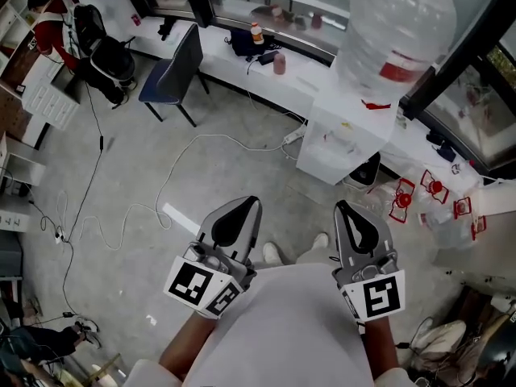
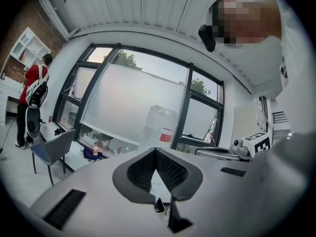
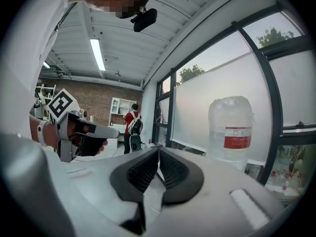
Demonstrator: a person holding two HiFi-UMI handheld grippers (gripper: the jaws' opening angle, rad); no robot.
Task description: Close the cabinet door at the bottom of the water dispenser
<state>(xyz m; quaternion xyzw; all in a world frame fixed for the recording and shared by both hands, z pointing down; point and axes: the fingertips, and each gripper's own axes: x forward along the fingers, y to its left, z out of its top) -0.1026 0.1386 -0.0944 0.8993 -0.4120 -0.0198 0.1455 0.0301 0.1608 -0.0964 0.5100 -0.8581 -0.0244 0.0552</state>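
Head view looks steeply down on the left tool (image 1: 244,206) and right tool (image 1: 343,210), both held level in front of the person's chest. Each has its jaws pressed together with nothing between them. The water dispenser (image 1: 343,139), its big bottle (image 1: 395,31) on top, stands ahead and to the right, well apart from both tools. From this height its lower front is out of sight, so I cannot tell how the cabinet door stands.

To do the step well, I would crouch and bring one closed tool low. Then press its flat side on the door near the free edge and push steadily until the door sits flush.

A white cable (image 1: 201,147) loops over the floor (image 1: 121,168) to a power strip (image 1: 294,135) just beside the dispenser's base and could snag a foot. A dark chair (image 1: 173,71) stands off to the left, and red-framed pieces (image 1: 435,188) lie at the right
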